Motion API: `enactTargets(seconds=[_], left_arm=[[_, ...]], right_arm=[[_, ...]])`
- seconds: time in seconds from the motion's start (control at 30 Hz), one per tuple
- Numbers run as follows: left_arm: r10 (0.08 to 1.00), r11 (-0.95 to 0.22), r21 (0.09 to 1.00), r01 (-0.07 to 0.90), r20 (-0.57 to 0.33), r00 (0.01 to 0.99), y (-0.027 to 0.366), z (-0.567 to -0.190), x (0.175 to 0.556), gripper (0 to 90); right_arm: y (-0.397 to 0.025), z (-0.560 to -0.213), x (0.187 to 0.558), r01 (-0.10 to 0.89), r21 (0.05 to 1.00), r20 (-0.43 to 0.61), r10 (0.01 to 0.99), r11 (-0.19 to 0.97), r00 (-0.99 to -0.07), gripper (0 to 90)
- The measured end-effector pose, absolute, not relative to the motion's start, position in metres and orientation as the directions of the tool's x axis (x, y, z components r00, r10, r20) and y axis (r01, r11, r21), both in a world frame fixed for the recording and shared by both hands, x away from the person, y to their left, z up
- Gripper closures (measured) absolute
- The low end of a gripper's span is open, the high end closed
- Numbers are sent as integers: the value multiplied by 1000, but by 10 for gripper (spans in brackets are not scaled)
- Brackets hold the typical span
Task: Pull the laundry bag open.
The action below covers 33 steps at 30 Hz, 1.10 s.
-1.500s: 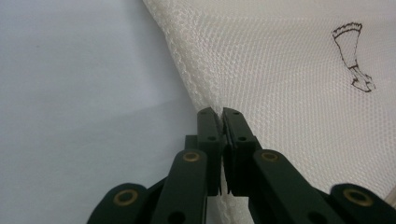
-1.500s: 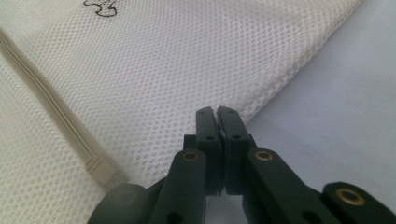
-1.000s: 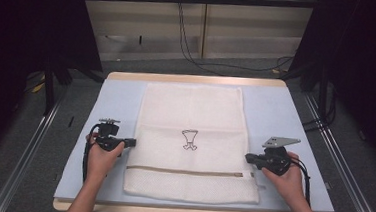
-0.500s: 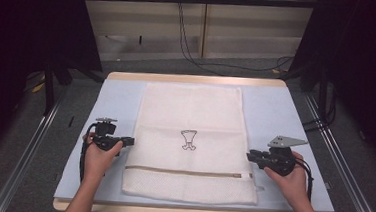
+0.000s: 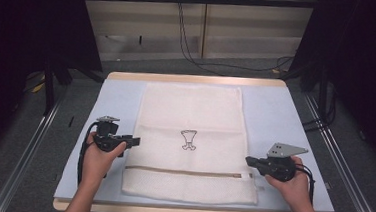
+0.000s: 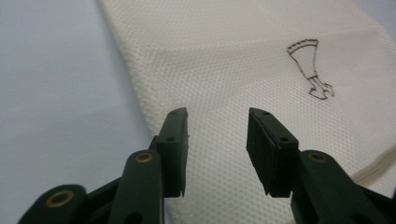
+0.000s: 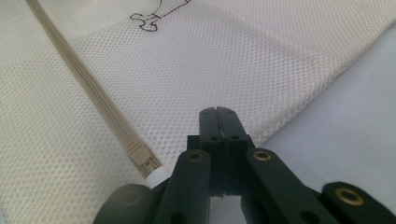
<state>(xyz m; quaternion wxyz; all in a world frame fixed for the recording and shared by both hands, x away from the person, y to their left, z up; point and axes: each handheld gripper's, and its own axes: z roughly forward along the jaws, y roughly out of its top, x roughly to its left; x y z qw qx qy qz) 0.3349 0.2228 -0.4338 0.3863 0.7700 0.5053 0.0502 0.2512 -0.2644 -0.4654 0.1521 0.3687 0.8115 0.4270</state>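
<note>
Right claw (image 7: pixel 219 116) covers the mesh bag (image 7: pixel 196 70) edge beneath its tips; zipper (image 7: pixel 140 156) end partly hidden behind it; contact with fabric indeterminable

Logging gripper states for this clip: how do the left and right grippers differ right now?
The left gripper has its jaws spread apart; the right gripper has its jaws pressed together with nothing between them. The left one reaches over the edge of the mesh laundry bag; the right one sits at the bag's edge, beside the zipper end. Both are black, hand-held and low over the table.
</note>
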Motion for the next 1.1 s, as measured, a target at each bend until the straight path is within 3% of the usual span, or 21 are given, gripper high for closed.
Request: enactTargets(seconds=[0.67, 0.93, 1.1], left_arm=[[734, -291, 644, 707, -324, 597, 156, -424, 320, 519], [650, -307, 618, 724, -419, 634, 116, -421, 311, 534], [624, -338, 605, 721, -429, 653, 97, -424, 308, 533]], right_arm=[[-260, -465, 236, 464, 801, 70, 711, 378, -699, 900], [-261, -466, 230, 463, 799, 72, 704, 383, -707, 900], [-259, -468, 230, 459, 793, 63, 695, 401, -717, 900]])
